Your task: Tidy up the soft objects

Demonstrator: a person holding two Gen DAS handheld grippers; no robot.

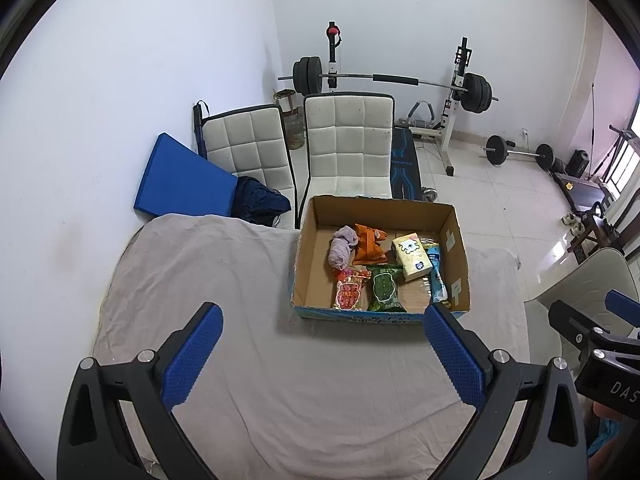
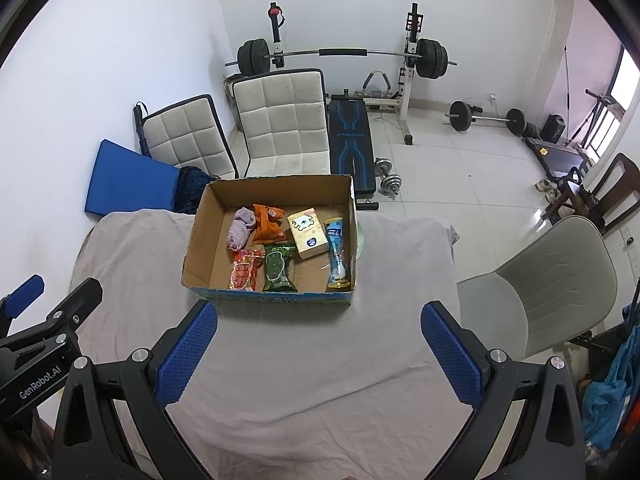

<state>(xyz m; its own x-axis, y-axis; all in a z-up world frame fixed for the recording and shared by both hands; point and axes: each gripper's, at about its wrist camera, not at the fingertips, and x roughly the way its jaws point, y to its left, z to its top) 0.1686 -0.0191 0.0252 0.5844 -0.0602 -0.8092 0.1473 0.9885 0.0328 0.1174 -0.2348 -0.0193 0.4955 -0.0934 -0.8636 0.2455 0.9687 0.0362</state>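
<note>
An open brown cardboard box (image 1: 456,240) (image 2: 200,232) with a blue printed front wall is set on a table covered with a grey-pink cloth (image 1: 248,320) (image 2: 320,360), toward the far edge of the surface. The soft objects are all seen inside this box. A rolled lilac cloth (image 1: 342,247) (image 2: 241,227) lies toward the far left part of the box floor, with an orange snack packet (image 1: 369,245) (image 2: 269,224) just beside it on the right. A cream tissue pack with a cartoon print (image 1: 413,255) (image 2: 307,233) is placed further right, and a light-blue plastic packet (image 1: 437,276) (image 2: 337,252) lies along the right wall. Against the near wall a red patterned snack packet (image 1: 349,290) (image 2: 242,271) and a dark green snack packet (image 1: 385,289) (image 2: 278,269) are laid side by side.

The left gripper (image 1: 322,338) is held above the near half of the cloth, its blue-padded fingers (image 1: 192,354) spread wide apart with nothing between them. The right gripper (image 2: 320,334) is likewise held over the near edge of the surface, its blue-padded fingers (image 2: 450,354) wide apart and holding nothing. Both are kept short of the box's near wall.

Two white quilted chairs (image 1: 348,140) (image 2: 284,124) stand beyond the far edge, and a barbell on a rack (image 1: 392,80) (image 2: 340,54) is seen at the back wall.
</note>
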